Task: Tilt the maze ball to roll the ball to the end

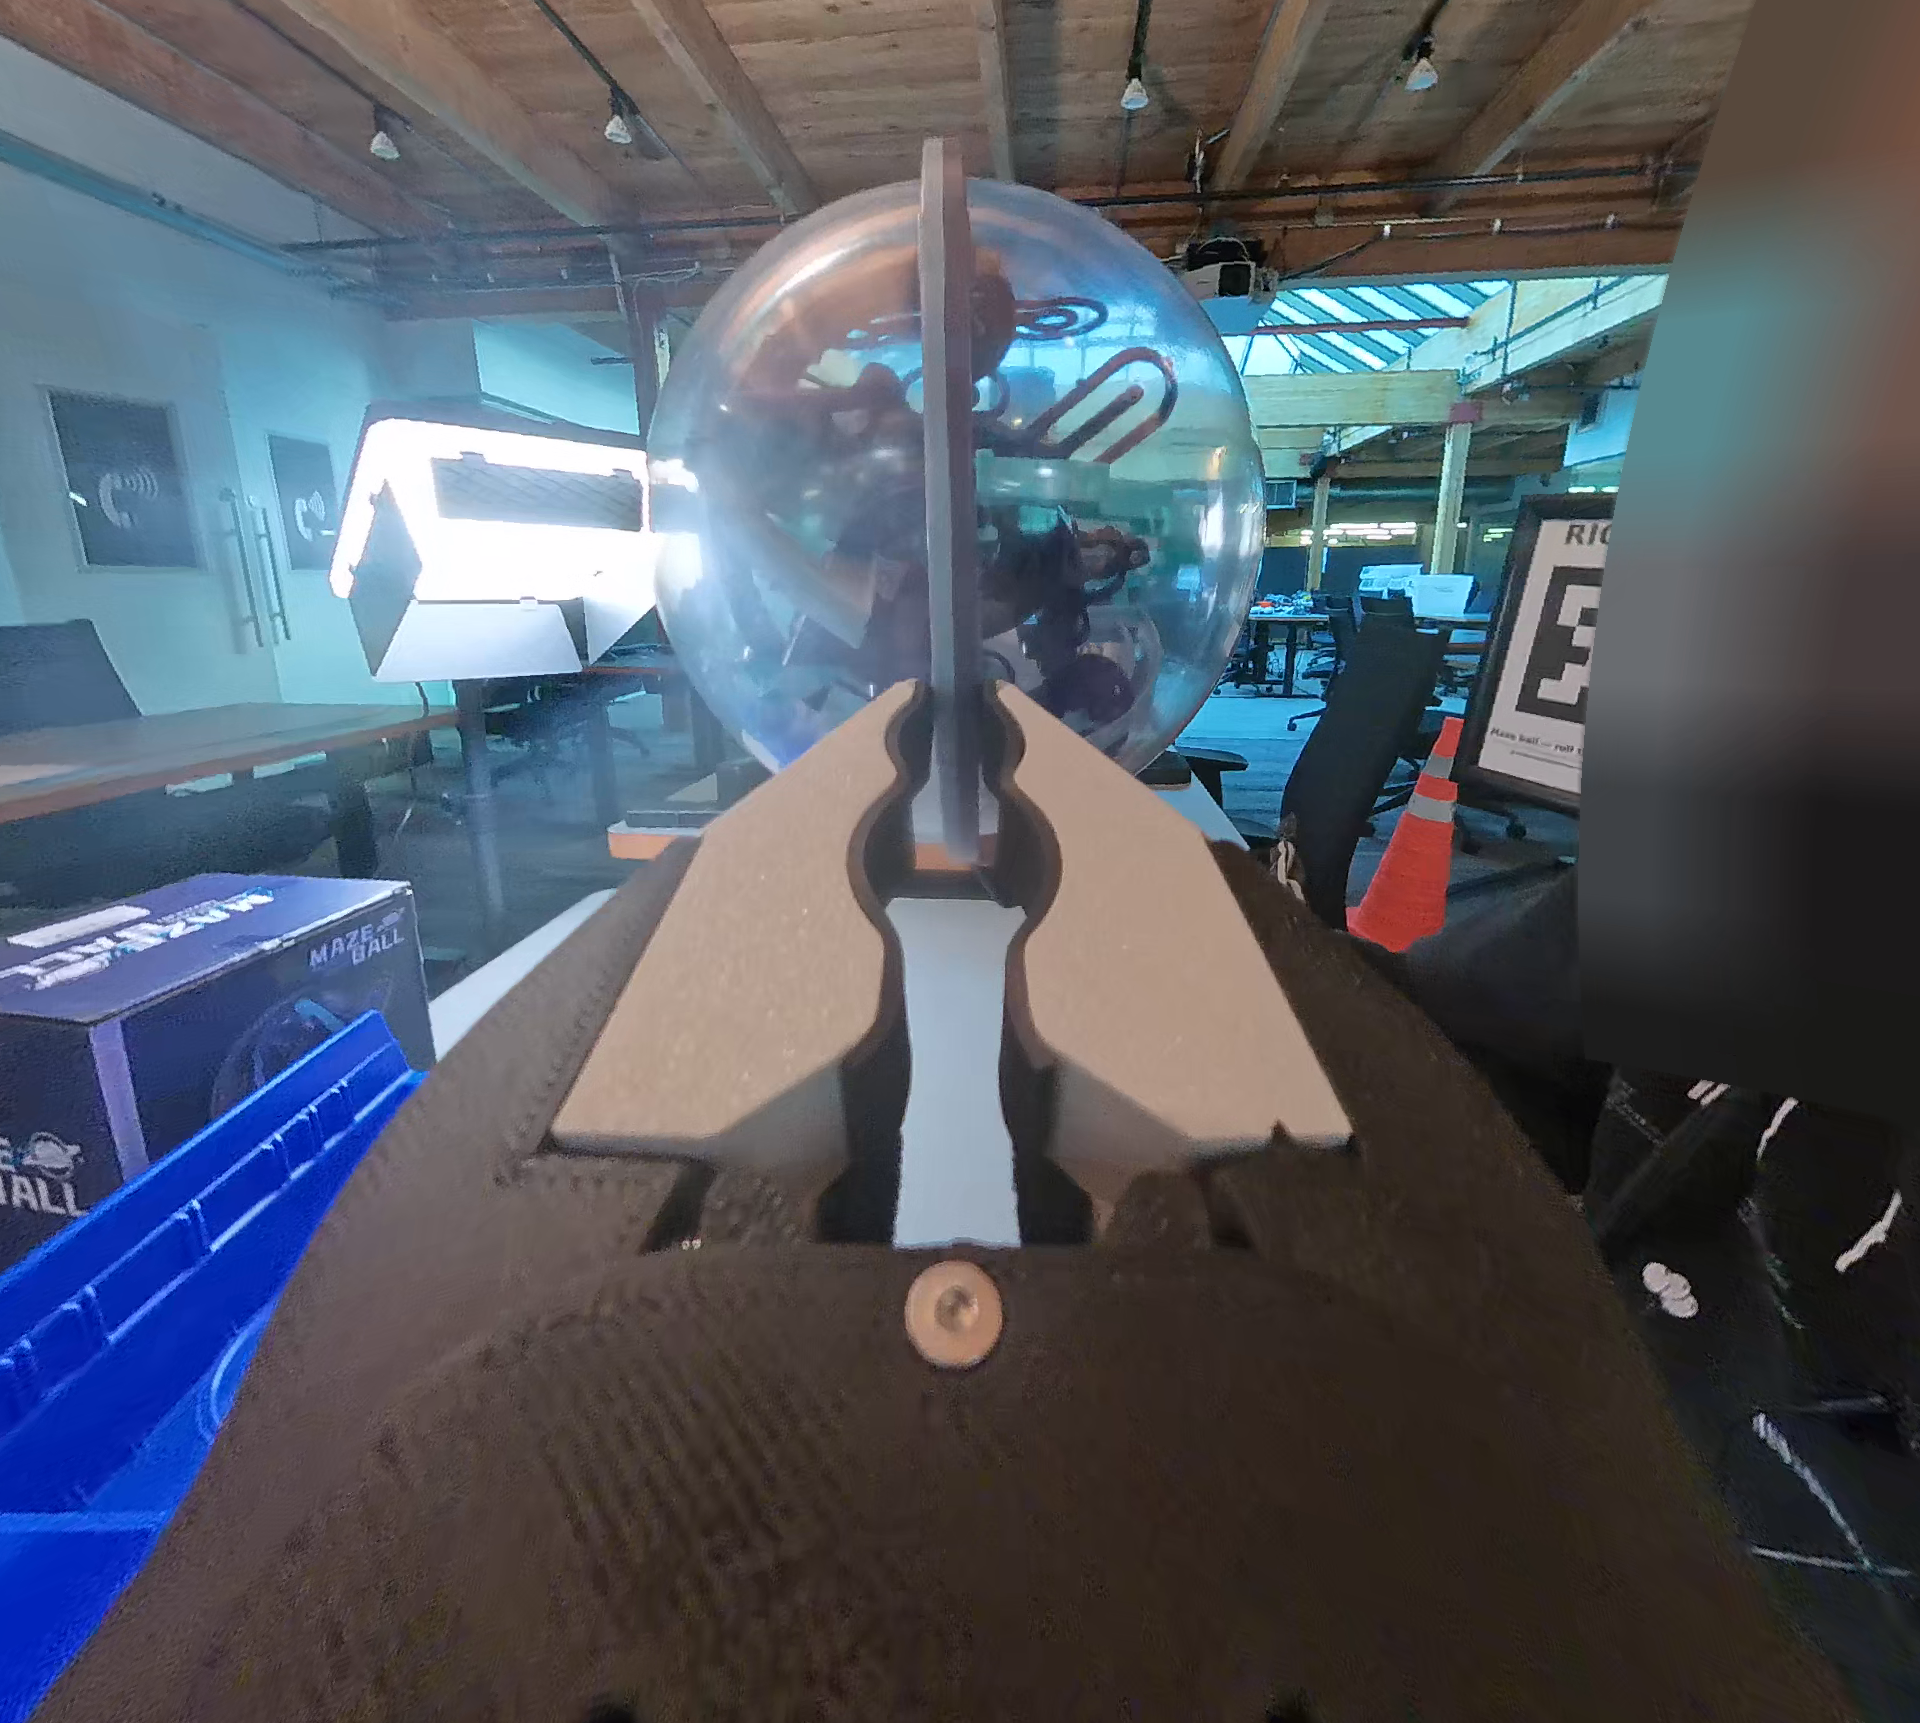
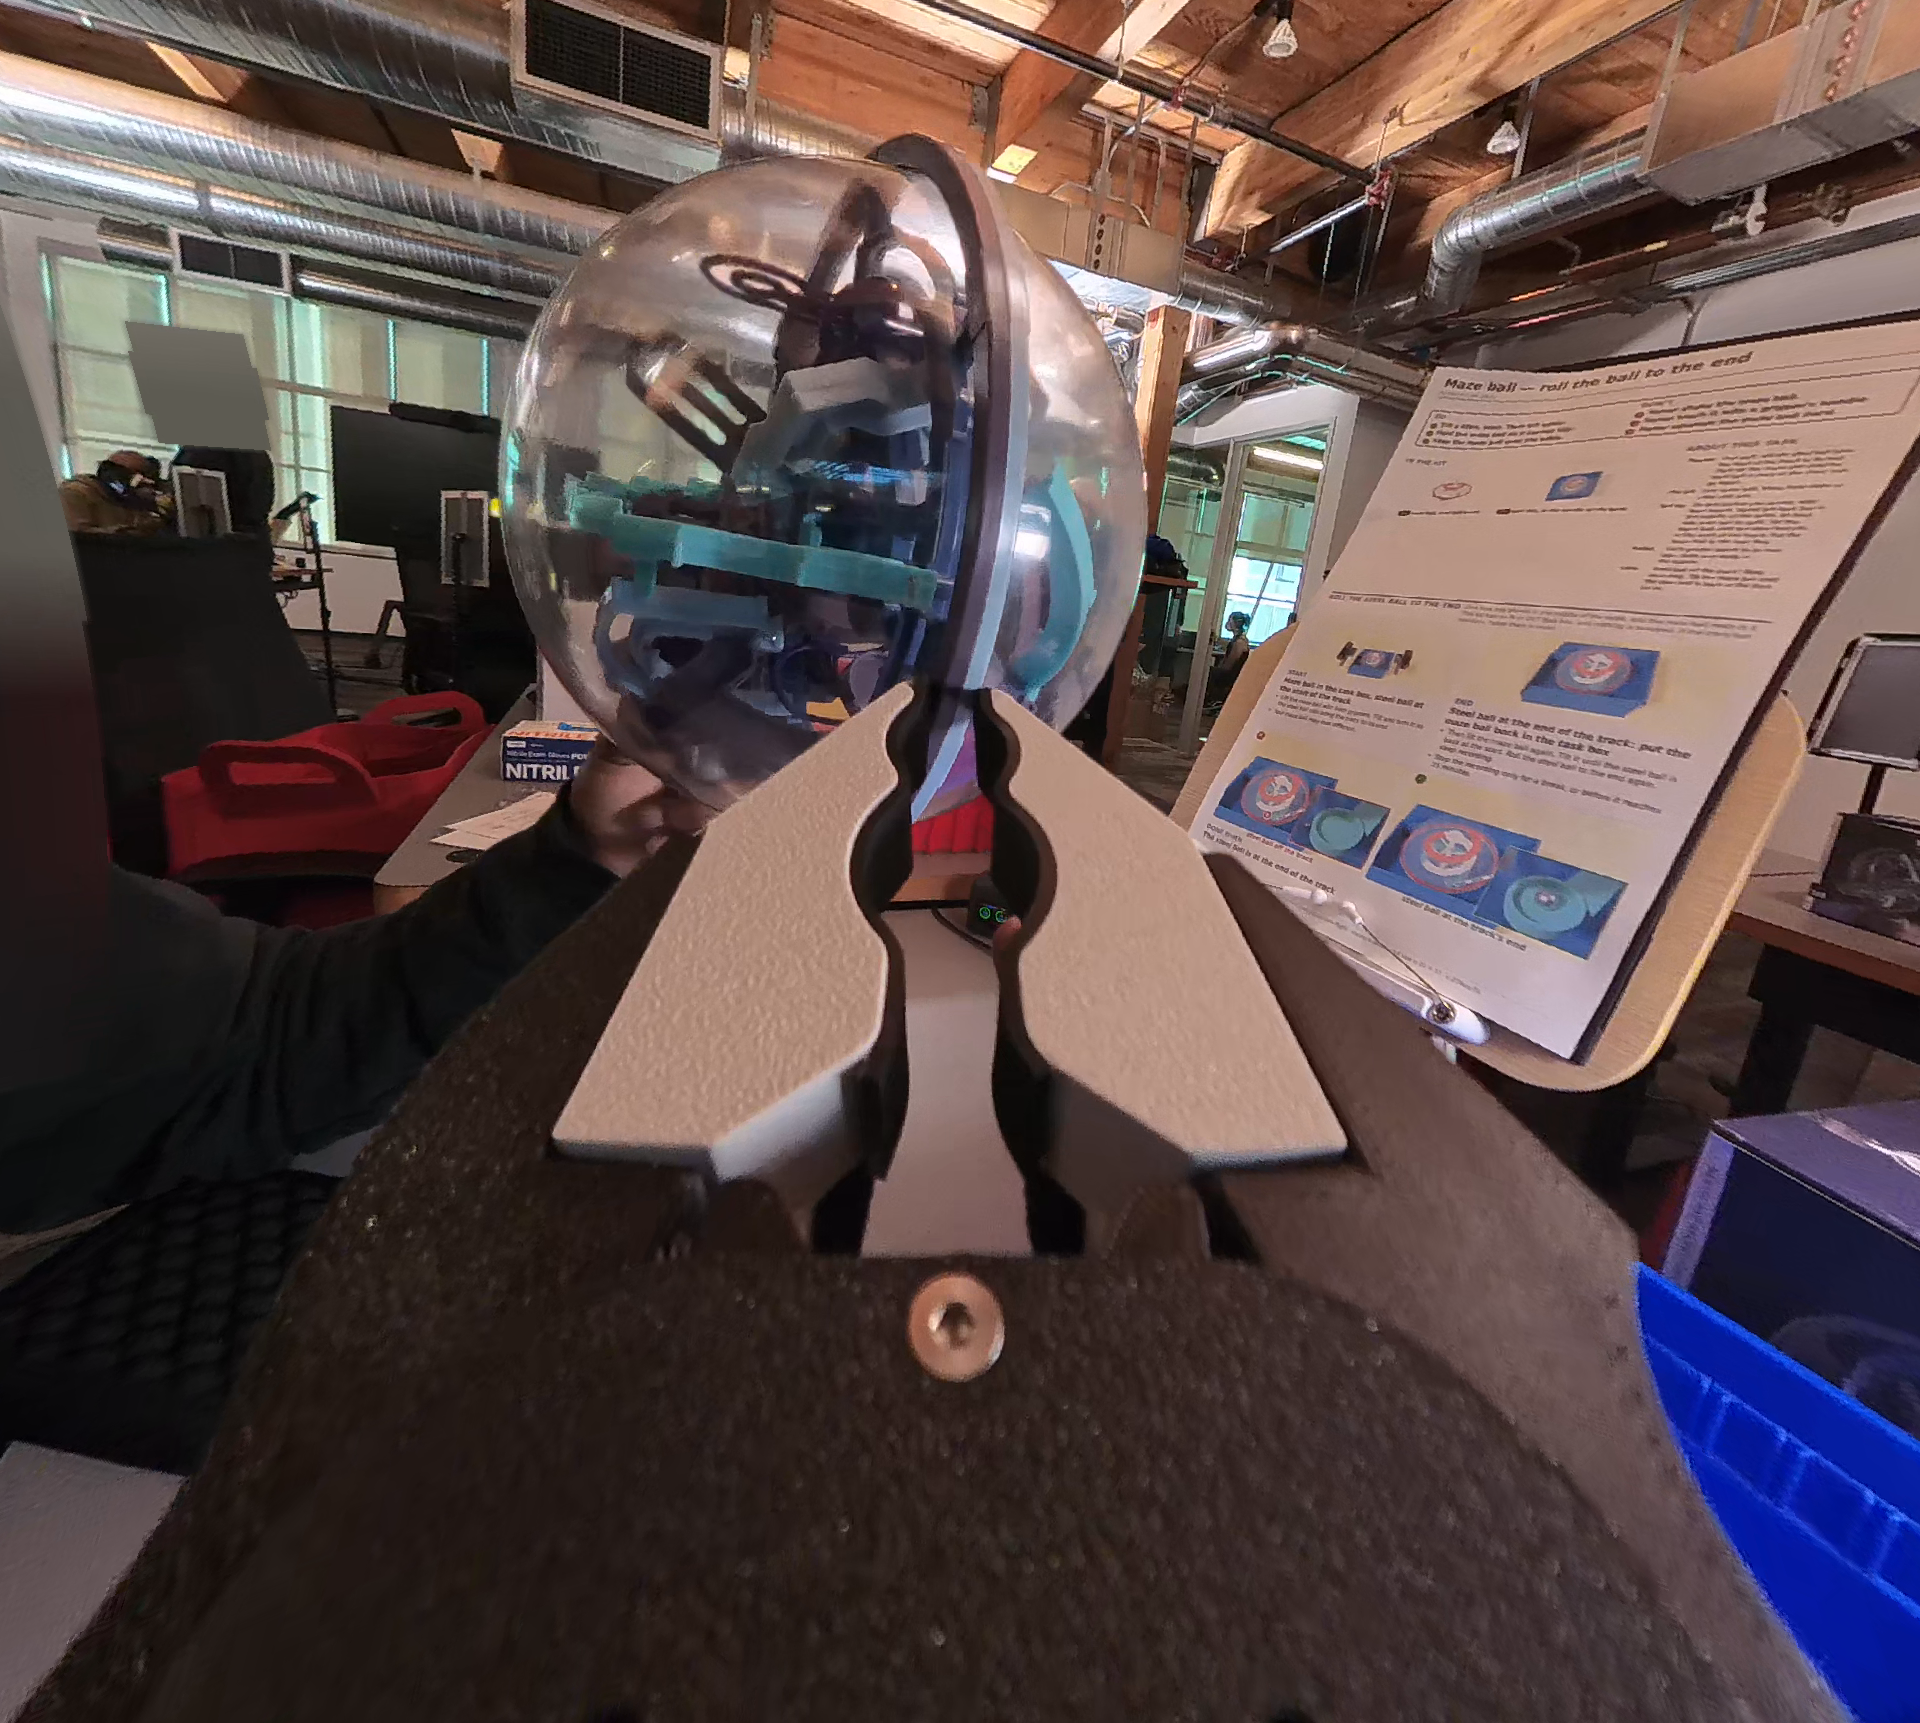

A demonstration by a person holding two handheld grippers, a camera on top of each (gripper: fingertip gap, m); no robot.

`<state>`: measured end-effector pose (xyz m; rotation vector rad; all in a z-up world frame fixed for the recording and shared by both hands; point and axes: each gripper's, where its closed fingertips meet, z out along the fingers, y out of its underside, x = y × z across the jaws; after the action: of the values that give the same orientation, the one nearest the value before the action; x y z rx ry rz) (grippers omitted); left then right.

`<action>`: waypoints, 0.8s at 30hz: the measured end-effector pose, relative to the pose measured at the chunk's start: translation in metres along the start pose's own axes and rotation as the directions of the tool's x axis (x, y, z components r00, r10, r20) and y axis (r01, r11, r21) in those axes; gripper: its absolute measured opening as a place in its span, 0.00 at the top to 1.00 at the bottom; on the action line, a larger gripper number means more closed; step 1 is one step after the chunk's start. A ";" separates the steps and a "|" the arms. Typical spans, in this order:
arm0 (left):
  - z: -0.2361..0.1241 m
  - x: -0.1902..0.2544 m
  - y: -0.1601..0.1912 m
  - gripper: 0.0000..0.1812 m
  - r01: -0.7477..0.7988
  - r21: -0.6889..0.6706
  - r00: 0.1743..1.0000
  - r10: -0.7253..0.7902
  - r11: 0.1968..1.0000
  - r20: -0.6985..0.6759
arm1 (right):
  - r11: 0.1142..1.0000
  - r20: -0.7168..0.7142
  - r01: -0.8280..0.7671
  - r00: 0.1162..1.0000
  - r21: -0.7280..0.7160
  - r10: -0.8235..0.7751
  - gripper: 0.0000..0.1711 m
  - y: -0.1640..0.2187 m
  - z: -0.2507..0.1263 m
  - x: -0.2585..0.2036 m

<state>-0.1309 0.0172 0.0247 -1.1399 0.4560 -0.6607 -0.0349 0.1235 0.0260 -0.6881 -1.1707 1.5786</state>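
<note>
Clear maze ball (image 2: 821, 478) with grey ring, teal and dark maroon tracks inside, grey fingers (image 1: 748, 925) on black textured gripper body, blue bin (image 1: 156, 1258) near left, orange cone (image 1: 1418, 842) with grey bands far right

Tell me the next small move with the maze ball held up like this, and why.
Probably a slow, slight tilt, both grips kept shut. The left gripper and right gripper each clamp the maze ball's flat rim, held in mid-air. I cannot spot the small ball inside, so move gently.

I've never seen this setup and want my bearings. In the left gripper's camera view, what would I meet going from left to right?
Blue bin → dark printed box → bright light panel → clear maze ball, its rim clamped in the left gripper → orange traffic cone → framed sign.
</note>
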 end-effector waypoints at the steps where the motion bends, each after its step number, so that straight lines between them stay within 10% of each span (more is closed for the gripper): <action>1: 0.000 -0.002 0.000 0.96 0.018 0.000 1.000 -0.018 1.000 0.006 | 1.000 -0.006 -0.006 1.000 -0.004 0.006 0.97 0.001 0.001 0.001; 24: -0.002 0.019 -0.014 0.96 -0.160 -0.008 0.987 0.160 0.987 -0.011 | 0.986 0.125 -0.099 0.989 0.132 0.083 0.97 0.007 0.002 -0.009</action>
<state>-0.1216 -0.0004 0.0367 -1.0964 0.5533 -0.5253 -0.0368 0.1145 0.0190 -0.5702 -1.1170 1.7807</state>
